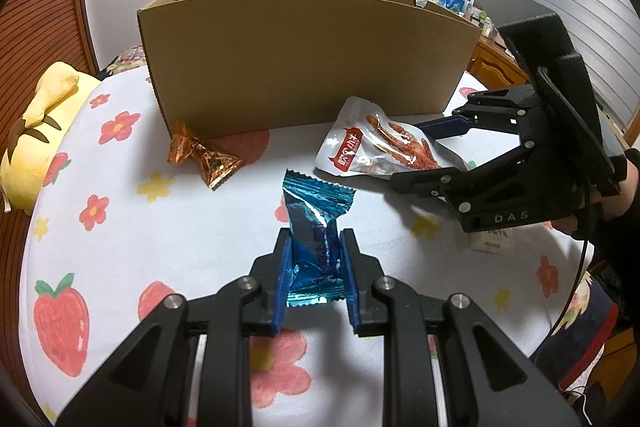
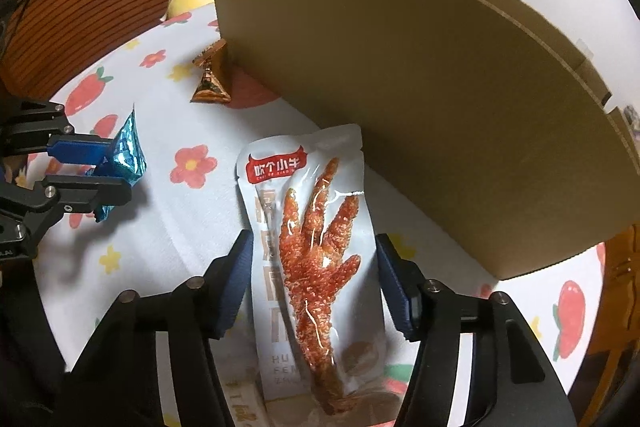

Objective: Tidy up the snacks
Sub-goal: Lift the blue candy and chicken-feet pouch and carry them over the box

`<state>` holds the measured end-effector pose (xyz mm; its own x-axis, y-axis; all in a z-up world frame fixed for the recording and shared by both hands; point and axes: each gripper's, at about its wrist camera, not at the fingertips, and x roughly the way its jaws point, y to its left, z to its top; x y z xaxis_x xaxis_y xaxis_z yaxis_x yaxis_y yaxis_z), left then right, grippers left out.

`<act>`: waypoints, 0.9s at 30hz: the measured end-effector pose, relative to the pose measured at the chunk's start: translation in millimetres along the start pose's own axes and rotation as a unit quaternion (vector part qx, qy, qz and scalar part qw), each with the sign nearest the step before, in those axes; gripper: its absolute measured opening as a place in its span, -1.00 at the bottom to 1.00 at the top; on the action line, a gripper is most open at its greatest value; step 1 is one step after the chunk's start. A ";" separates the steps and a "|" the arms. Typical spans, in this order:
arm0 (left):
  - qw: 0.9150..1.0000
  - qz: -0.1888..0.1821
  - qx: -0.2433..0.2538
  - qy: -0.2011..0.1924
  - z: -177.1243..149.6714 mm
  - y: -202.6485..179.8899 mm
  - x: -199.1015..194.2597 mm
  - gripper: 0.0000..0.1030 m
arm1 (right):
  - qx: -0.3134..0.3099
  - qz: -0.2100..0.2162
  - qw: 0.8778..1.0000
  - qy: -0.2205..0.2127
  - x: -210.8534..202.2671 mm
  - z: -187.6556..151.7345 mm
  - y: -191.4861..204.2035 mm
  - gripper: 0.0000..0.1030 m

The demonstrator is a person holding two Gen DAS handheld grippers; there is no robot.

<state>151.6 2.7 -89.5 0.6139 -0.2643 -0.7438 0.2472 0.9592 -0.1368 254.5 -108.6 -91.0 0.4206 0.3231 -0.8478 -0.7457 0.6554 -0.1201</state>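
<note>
**A:** Left gripper (image 1: 314, 259) is clamped on our blue candy wrapper (image 1: 316, 227). Right gripper (image 2: 314, 281) straddles the chicken-foot pouch (image 2: 312, 247), pads not touching yet.

**B:** We reckon that slick pouch could skid out sideways. Orange candy (image 1: 204, 157) sits by the cardboard box (image 1: 304, 63); we can't see inside it.

The right tool (image 2: 314, 267) straddles a white chicken-foot snack pouch (image 2: 308, 247) lying on the flower-and-strawberry cloth (image 2: 192, 227), its blue pads just beside the pouch edges (contact unclear); a cardboard box (image 2: 420, 99) stands behind; at left, the left tool (image 2: 108, 171) clamps a blue foil candy (image 2: 126, 151); an orange foil candy (image 2: 210, 83) lies against the box.
</note>
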 end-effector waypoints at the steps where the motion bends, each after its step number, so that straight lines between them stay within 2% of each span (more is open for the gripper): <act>1: 1.000 0.000 0.000 -0.001 0.2 -0.3 -0.4 -0.58 | -0.002 -0.002 1.000 -0.002 -0.5 0.3 1.1 0.12; 14: 1.000 -0.002 -0.001 -0.001 -0.4 -1.4 0.6 -0.58 | -0.017 -0.027 0.999 -0.036 -17.2 -2.6 9.0 0.04; 27: 1.000 -0.001 0.001 -0.018 8.6 -1.3 -10.4 -0.58 | 0.002 -0.052 0.993 -0.107 -52.6 -1.7 8.7 0.03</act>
<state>151.3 3.3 -76.0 0.6399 -0.2700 -0.7194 0.2496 0.9585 -0.1377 225.0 -121.0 -48.4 0.5957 0.3912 -0.7015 -0.6910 0.6948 -0.1994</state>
